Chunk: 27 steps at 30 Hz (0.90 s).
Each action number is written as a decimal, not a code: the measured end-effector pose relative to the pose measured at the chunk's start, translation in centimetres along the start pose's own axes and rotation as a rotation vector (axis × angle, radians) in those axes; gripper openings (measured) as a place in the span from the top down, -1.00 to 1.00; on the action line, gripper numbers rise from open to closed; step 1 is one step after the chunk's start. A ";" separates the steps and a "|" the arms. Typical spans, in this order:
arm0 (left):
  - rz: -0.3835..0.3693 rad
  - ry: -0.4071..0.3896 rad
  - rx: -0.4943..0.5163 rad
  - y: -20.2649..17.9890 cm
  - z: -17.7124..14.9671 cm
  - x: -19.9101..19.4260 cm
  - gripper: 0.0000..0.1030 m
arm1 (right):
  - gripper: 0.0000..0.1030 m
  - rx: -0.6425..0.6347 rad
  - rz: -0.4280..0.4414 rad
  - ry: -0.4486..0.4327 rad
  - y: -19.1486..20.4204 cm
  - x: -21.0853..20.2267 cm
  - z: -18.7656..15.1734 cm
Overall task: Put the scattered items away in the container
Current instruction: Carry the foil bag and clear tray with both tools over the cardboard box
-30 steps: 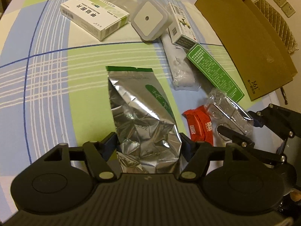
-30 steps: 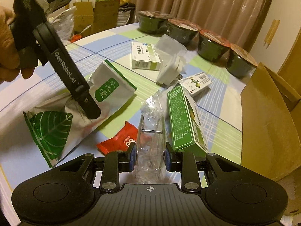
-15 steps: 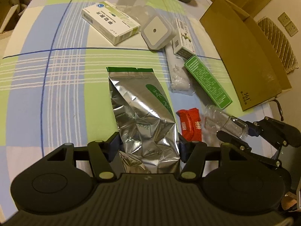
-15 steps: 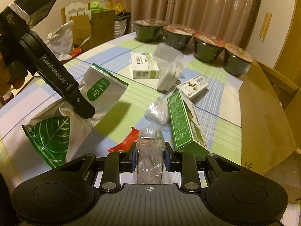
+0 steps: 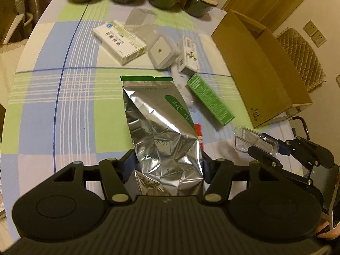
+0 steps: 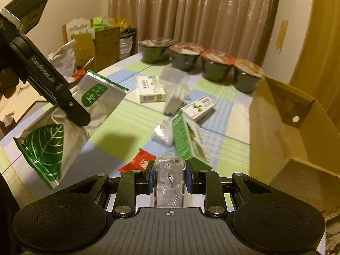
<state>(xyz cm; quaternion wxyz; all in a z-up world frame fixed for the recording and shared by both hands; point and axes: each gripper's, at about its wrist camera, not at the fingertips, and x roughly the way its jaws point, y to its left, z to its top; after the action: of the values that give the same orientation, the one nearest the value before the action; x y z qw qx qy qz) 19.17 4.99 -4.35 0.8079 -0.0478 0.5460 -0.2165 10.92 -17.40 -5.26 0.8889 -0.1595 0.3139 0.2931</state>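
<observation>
Between the blue pads of the left tongs (image 5: pixel 167 165), a crinkled silver foil pouch with green leaf print (image 5: pixel 161 131) is clamped at its lower part, the rest hanging out ahead over the checked green, blue and white tabletop (image 5: pixel 53 110); the right wrist view shows this pouch (image 6: pixel 63 127) lifted clear of the cloth, casting a shadow below. The right tongs (image 6: pixel 169 176) are closed narrowly on a clear crinkly plastic packet (image 6: pixel 169 182), which fills the gap between the pads; from the left wrist view the same packet (image 5: pixel 255 142) is held above the tabletop edge, near the box corner. Just beyond lies a small red sachet (image 6: pixel 140 161), partly hidden behind the pouch in the left wrist view. Beside it rests a long green carton (image 5: pixel 210 99), tilted, with a small white bundle in clear wrap (image 6: pixel 164 133) touching its far end. Farther on sit a white box with a plant picture (image 5: pixel 188 56), a white square plug-in light (image 5: pixel 161 53) and a white and green medicine box (image 5: pixel 119 40), with a clear plastic lid (image 5: pixel 140 19) behind them. To the right stands the open brown cardboard box (image 5: pixel 261 72), the container. At the far edge are four dark green lidded bowls (image 6: pixel 201 61), in a row before tan curtains (image 6: pixel 191 10).
</observation>
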 end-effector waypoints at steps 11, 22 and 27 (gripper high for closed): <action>-0.051 -0.054 0.083 -6.2 3.2 -1.5 -0.09 | 0.41 0.010 -0.079 -0.120 -4.2 -5.1 3.1; -0.175 -0.135 0.223 -18.4 10.1 -0.8 -0.09 | 0.41 -0.018 -0.250 -0.197 -14.4 -8.9 6.5; -0.233 -0.131 0.256 -23.4 12.6 2.0 -0.09 | 0.40 -0.006 -0.287 -0.169 -18.8 -8.6 6.2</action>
<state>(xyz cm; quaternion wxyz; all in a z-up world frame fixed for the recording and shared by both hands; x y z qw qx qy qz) 24.15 -18.94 6.34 0.8108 -0.0215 0.4509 -0.3726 20.06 -32.69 6.90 0.9442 -0.1804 0.2113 0.1768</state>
